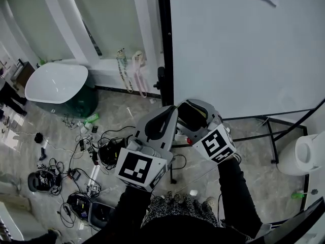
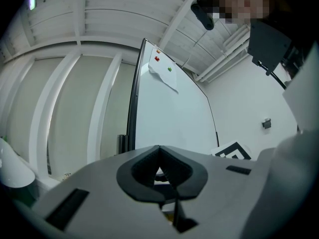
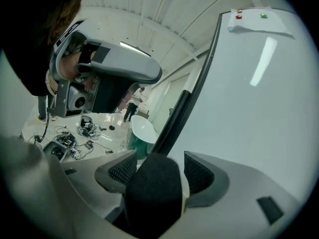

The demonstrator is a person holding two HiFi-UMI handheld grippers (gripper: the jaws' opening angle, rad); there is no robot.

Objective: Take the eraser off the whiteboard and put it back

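Observation:
A big whiteboard (image 1: 244, 44) with a black frame stands in front of me, also seen in the left gripper view (image 2: 169, 118) and the right gripper view (image 3: 259, 108). My right gripper (image 1: 195, 117) is shut on a black eraser (image 3: 152, 193), which fills the gap between its ribbed pads (image 3: 199, 173). In the head view the eraser (image 1: 192, 115) shows as a dark block held just off the board's lower left corner. My left gripper (image 1: 161, 122) hangs beside it, shut with its tips (image 2: 159, 156) touching and nothing between them.
A sheet of paper (image 2: 163, 76) is pinned by small magnets high on the board. The board's black stand legs (image 1: 274, 131) spread over the floor. A white tub chair (image 1: 56, 83), tangled cables and gear (image 1: 86, 156) and a white bin (image 1: 310, 154) lie around.

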